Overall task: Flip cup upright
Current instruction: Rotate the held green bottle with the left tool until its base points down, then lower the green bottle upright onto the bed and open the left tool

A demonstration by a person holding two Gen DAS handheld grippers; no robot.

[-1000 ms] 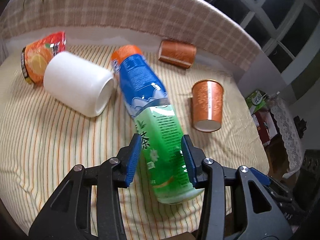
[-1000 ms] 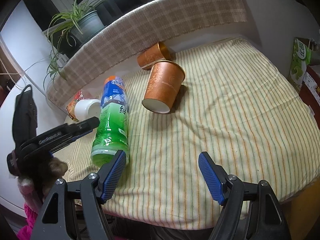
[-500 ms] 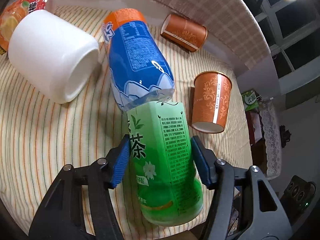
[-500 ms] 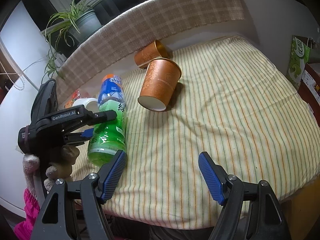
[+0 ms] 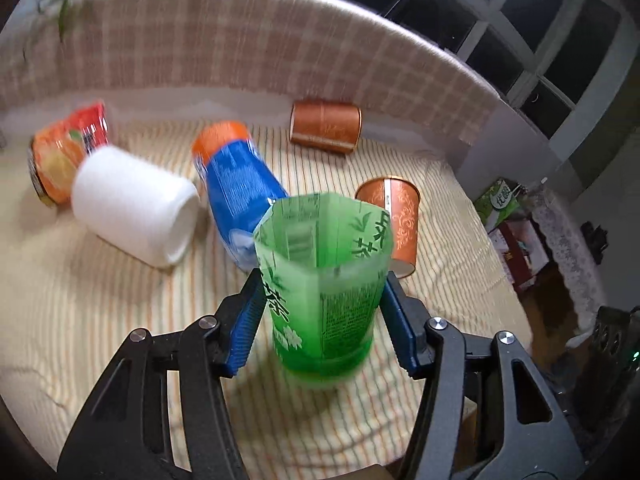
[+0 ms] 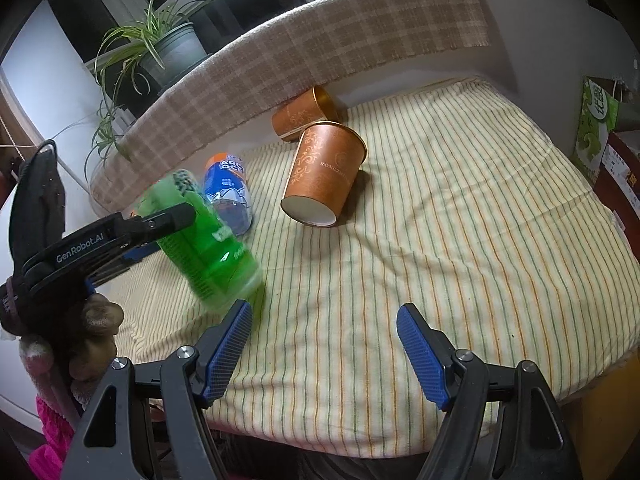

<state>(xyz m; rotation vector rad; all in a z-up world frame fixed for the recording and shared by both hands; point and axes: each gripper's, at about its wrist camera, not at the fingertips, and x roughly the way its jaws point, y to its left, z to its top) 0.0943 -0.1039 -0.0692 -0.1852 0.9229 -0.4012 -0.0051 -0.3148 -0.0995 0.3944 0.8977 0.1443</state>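
Left claw [image 5: 320,316] clamped on green cup [image 5: 324,280], tilted over striped table [image 5: 120,320], mouth up. Beyond it, blue bottle top [image 5: 240,184], white cup [image 5: 132,204] and two orange cups on their sides. Right claw [image 6: 324,352] wide open, gripping nothing.

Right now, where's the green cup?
The green cup sits clamped in the left gripper, tilted, near the striped cloth's front-left edge, just in front of the blue cup.
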